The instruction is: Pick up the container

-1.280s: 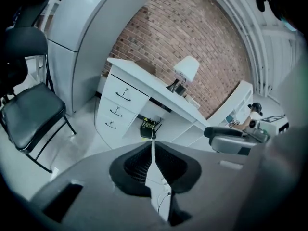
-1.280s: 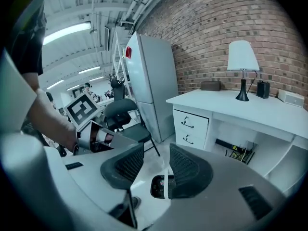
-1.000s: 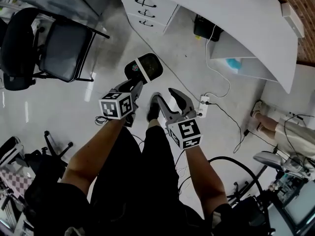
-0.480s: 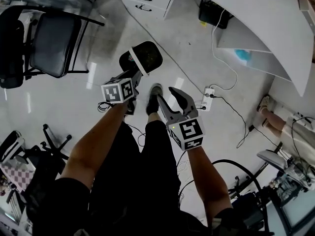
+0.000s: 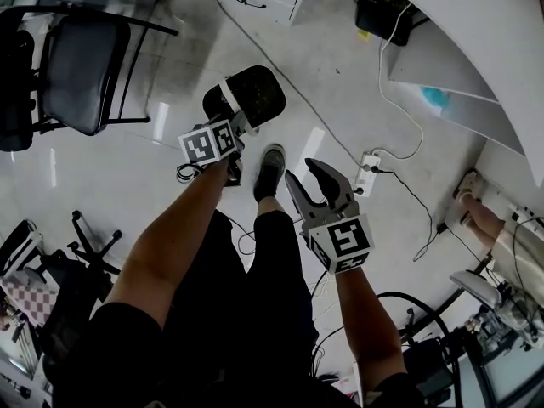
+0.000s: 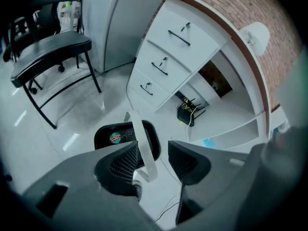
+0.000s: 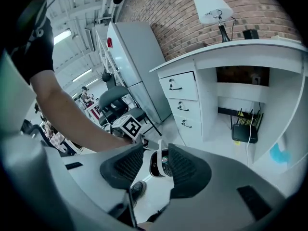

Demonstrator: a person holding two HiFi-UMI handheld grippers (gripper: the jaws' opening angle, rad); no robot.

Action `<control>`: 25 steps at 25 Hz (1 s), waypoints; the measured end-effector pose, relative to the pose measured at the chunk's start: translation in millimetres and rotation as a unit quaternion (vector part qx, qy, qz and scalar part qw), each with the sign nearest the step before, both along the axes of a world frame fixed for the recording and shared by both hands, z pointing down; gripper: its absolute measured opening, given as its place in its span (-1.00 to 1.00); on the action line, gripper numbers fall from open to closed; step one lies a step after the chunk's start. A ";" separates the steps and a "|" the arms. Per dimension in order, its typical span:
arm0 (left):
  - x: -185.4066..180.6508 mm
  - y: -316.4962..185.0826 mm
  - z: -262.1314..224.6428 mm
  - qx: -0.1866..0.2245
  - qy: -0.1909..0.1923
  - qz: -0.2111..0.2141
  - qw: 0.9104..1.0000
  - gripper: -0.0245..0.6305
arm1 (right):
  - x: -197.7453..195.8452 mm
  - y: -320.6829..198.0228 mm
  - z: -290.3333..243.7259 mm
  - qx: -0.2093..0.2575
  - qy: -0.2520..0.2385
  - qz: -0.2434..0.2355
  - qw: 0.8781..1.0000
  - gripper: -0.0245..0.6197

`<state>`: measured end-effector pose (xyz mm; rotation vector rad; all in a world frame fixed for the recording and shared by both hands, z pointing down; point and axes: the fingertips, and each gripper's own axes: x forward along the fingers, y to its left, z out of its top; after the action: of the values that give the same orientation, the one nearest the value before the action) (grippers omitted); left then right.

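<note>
The black plastic container [image 5: 246, 96] hangs above the floor, just past the left gripper [image 5: 236, 127], whose jaws are opening with its white band [image 6: 144, 146] loose between them. The right gripper [image 5: 316, 179] gapes empty. It looks light and thin-walled; the band could slip, so the stiff rim seems safer

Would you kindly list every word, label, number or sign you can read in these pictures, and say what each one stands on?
Round green-and-red label on the container's dark lid: print too blurred to read.
Small white print beside it: too small to read.
The marker cube at the head view's left, and the one at its right: black-and-white square patterns only, no words or numbers.
Nothing else is legible.
</note>
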<state>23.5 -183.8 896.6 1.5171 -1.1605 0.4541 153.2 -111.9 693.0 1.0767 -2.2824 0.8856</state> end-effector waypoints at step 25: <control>12.3 -16.4 104.9 -0.031 -0.045 0.029 0.998 -0.30 | 22.1 10.7 55.7 -0.028 -0.014 0.016 0.999 -0.48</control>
<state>35.8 -200.2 1001.6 1.4921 -1.1626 0.5975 175.3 -101.2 748.8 1.0850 -2.2547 0.9775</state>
